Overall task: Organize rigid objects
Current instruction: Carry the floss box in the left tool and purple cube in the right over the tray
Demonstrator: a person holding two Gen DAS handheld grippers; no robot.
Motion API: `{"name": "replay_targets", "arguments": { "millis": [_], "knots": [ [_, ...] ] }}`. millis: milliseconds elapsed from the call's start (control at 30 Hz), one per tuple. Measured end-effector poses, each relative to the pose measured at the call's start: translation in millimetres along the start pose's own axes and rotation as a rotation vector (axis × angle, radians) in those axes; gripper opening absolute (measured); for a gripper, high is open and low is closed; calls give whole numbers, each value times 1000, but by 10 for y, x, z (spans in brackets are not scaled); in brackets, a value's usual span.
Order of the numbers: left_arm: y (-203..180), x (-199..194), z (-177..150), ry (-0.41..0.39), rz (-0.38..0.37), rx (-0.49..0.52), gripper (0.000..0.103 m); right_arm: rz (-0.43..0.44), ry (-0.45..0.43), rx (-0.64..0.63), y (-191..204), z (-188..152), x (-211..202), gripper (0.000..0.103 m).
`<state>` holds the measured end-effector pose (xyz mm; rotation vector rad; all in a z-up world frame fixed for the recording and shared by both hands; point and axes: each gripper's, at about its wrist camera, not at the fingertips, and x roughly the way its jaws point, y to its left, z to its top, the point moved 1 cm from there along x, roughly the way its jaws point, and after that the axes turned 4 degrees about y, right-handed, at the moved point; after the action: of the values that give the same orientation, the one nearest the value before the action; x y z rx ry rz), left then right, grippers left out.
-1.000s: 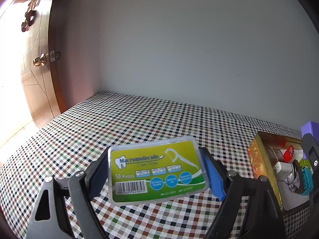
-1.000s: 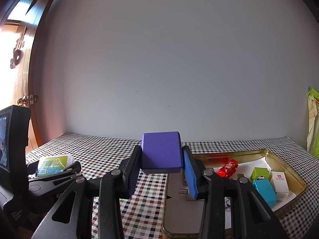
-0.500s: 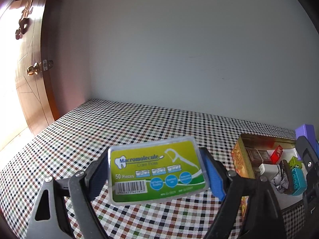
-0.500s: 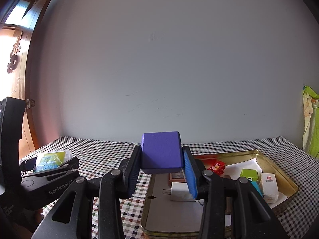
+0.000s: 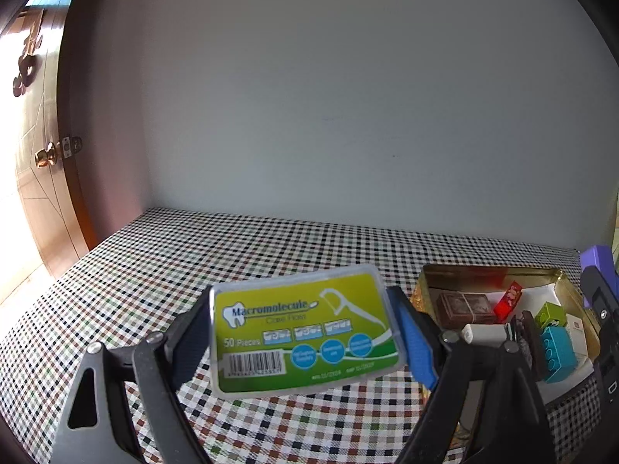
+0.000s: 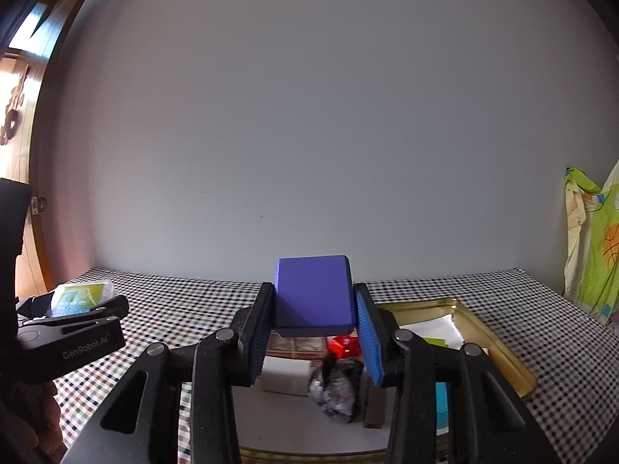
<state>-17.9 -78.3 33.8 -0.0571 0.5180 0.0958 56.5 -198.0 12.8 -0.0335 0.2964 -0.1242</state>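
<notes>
Above the checked desk, you are holding two things at once; your left tool is pinching a floss pick box flat between its pads, off the cloth and to the left of the gold tray; your right tool is pinching a purple block, hanging over the near part of that tray. Inside the tray several things are already lying: a brown box, a red packet, a green cube, a teal brick, a white block and a crumpled foil wad; so the sorting is looking well under way. Neither thing in your tools is set down yet; both are likely heading for the tray, the block being the closer of the two. Bare floor is showing at the near end of the tray, which looks like room enough for the block; the floss pick box is wider and will probably be needing a flat spot beside the others.
</notes>
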Motion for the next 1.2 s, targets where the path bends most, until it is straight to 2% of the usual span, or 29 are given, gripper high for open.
{"name": "replay_targets", "arguments": {
  "millis": [600, 867, 1200],
  "knots": [
    [-703, -85, -17, -9, -117, 92, 85, -183, -22, 53, -952, 29, 6, 43],
    [-1161, -54, -61, 9, -160, 149, 85, -216, -23, 32, -1093, 72, 114, 43],
    [-1488, 81, -124, 42, -179, 184, 85, -243, -21, 19, -1205, 102, 237, 43]
  ]
}}
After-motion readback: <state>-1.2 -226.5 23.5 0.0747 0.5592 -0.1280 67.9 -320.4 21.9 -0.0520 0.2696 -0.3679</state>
